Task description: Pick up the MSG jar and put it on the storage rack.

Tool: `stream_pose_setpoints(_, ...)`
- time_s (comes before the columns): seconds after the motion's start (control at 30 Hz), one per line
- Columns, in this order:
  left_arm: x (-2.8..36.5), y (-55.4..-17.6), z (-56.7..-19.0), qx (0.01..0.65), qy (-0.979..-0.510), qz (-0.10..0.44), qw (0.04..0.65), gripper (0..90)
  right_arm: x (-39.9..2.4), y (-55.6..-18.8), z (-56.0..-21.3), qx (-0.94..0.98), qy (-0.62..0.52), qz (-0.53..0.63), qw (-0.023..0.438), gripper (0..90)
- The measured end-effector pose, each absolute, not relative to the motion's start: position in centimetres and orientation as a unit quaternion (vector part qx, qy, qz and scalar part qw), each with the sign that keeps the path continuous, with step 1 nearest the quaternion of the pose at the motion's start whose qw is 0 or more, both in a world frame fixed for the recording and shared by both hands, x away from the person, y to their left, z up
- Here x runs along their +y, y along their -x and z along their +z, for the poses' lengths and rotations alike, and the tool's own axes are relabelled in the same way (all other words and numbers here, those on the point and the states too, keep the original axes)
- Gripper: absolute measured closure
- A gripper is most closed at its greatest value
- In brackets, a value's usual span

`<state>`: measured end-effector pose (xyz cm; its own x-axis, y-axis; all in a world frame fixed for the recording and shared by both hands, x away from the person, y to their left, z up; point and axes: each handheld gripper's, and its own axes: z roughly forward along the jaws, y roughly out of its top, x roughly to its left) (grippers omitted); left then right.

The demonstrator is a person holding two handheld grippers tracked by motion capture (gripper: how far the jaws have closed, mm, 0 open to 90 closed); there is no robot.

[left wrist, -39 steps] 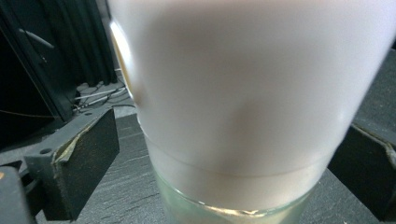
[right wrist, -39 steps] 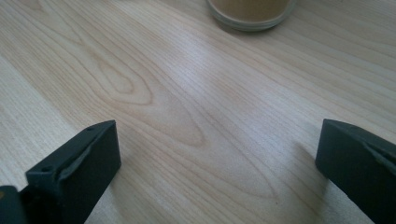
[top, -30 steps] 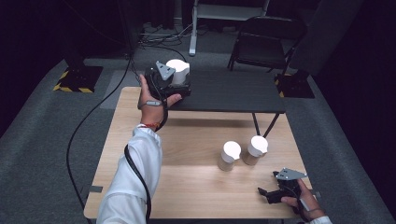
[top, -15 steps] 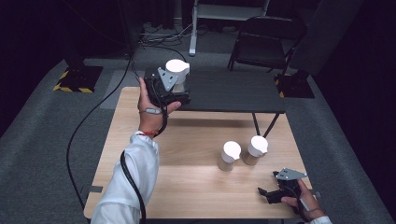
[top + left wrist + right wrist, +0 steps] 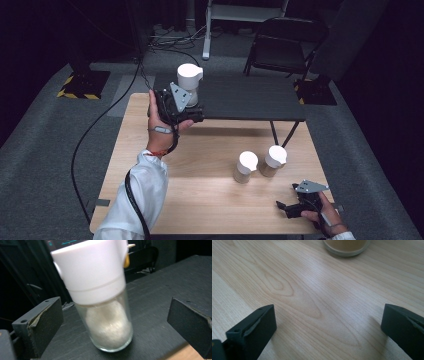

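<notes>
A glass jar with a white lid and pale powder inside stands on the dark table. In the left gripper view the same jar is upright between the jaws. My left gripper is open; its jaws flank the jar with a gap on each side. Two more white-lidded jars with tan contents stand on the wooden table. My right gripper rests open near the front right corner, and the base of one tan jar lies ahead of it.
The dark table stands behind and above the wooden one, with its legs near the tan jars. A black chair is further back. A cable trails off the left side across the grey floor.
My left gripper has drawn back toward the near edge of the dark table, so more of the white-lidded jar shows beyond it. The right gripper has stayed put.
</notes>
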<state>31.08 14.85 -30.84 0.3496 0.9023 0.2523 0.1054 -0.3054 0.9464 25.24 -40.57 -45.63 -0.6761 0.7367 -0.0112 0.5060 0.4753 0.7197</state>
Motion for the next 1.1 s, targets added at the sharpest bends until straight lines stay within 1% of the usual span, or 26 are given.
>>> stream_pose_setpoints(0.23, 15.0, -30.0, -31.9, 0.352, -0.693, 0.438, 0.452, 0.2, -40.6, -25.2, -45.6, 0.843, -0.368, 0.356, 0.162, 0.0)
stream_pose_setpoints(0.87, 15.9, -27.3, -34.4, 0.319, -0.719, 0.424, 0.448, 0.2, -40.6, -25.2, -45.6, 0.843, -0.368, 0.356, 0.162, 0.0)
stream_pose_setpoints(1.1, 15.6, -26.6, -35.7, 0.304, -0.739, 0.424, 0.426, 0.2, -40.6, -25.2, -45.6, 0.843, -0.368, 0.356, 0.162, 0.0)
